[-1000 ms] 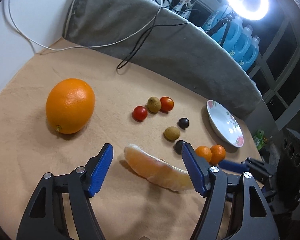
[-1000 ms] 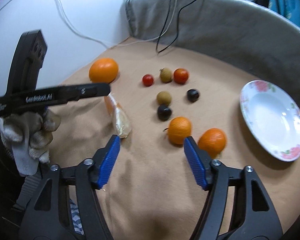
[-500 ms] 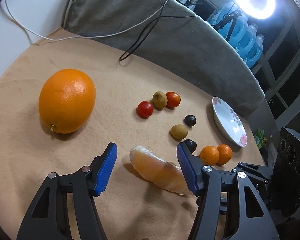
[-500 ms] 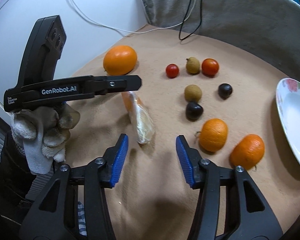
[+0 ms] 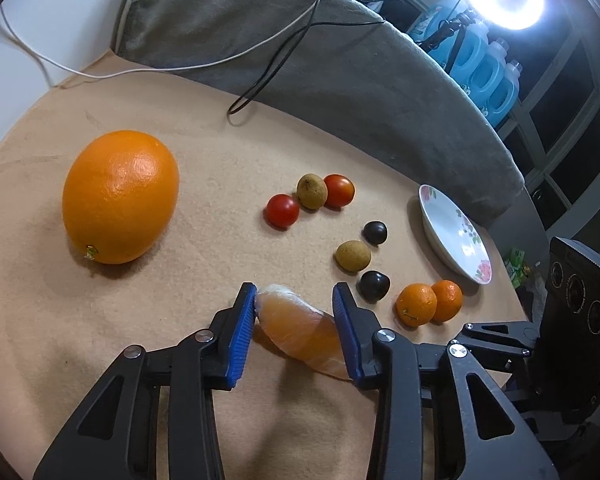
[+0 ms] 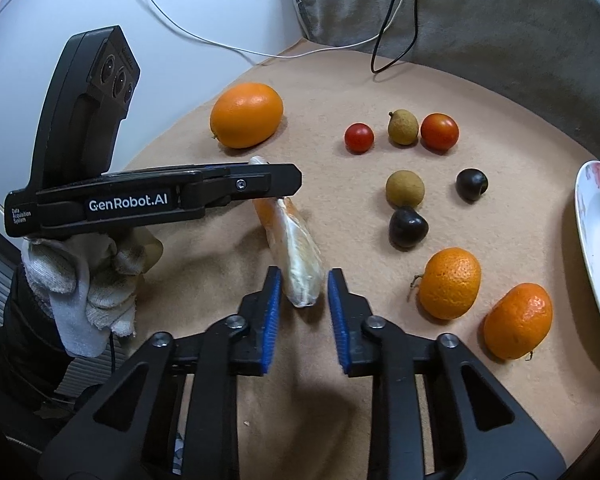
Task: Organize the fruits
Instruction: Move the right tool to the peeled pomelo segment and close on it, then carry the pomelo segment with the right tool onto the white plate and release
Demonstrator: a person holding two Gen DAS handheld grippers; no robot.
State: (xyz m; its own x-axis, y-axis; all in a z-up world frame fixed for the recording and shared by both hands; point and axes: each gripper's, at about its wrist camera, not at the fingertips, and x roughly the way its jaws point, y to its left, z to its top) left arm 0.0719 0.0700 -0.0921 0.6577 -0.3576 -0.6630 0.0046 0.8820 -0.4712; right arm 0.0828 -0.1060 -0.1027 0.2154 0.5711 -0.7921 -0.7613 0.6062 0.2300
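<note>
A peeled citrus segment (image 5: 300,330) lies on the tan cloth. My left gripper (image 5: 296,320) has its blue jaws around the segment's far end; the left pad touches it and the right pad is close to it. In the right wrist view the segment (image 6: 294,248) points toward my right gripper (image 6: 303,304), whose narrowed jaws flank its near tip with small gaps. A big orange (image 5: 120,196), two mandarins (image 6: 450,282) (image 6: 518,320), cherry tomatoes (image 6: 359,137), longans (image 6: 405,188) and dark fruits (image 6: 407,227) lie around.
A white flowered plate (image 5: 454,236) stands at the right edge of the cloth. A grey rolled blanket (image 5: 340,52) with cables borders the far side. A gloved hand (image 6: 84,280) holds the left gripper.
Both grippers have narrowed their jaws and moved in on the citrus segment, the left over its far end, the right toward its near tip.
</note>
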